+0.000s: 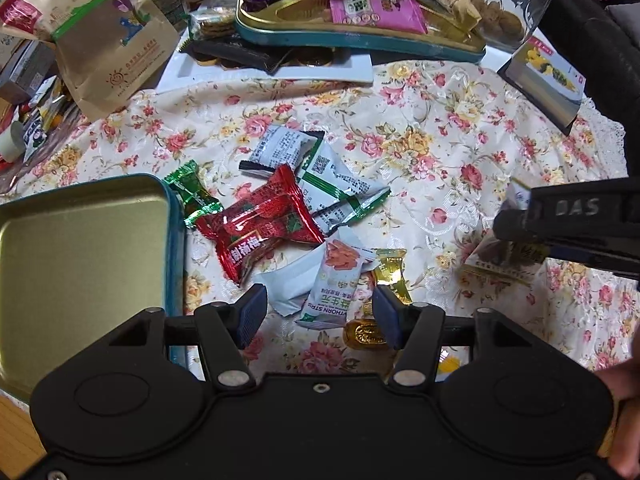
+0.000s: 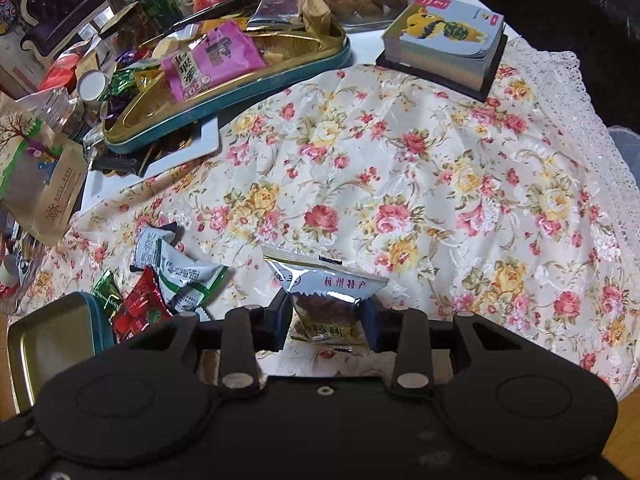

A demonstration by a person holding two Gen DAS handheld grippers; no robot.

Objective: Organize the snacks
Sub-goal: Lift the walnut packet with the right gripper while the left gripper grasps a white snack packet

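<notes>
My left gripper (image 1: pixel 320 314) is open above a heap of loose snacks on the floral cloth (image 1: pixel 420 140). A white hawthorn-strip packet (image 1: pixel 334 280) lies between its fingers, untouched. Around it are a red packet (image 1: pixel 260 228), a green candy (image 1: pixel 192 196), white-and-green packets (image 1: pixel 340 188) and gold candies (image 1: pixel 390 274). An empty gold tin (image 1: pixel 80 256) with a teal rim sits at the left. My right gripper (image 2: pixel 326 320) is shut on a silver-and-yellow walnut packet (image 2: pixel 328 300), held clear of the cloth. In the left wrist view, that gripper (image 1: pixel 516 236) shows at the right with the packet (image 1: pixel 500 266).
A large teal-rimmed tray (image 2: pixel 240 92) with a pink packet (image 2: pixel 212 60) and candies stands at the back, partly on a white board (image 1: pixel 280 72). A kraft paper bag (image 1: pixel 108 36) lies back left. A glass jar (image 1: pixel 508 4) and a card block (image 2: pixel 444 48) stand back right.
</notes>
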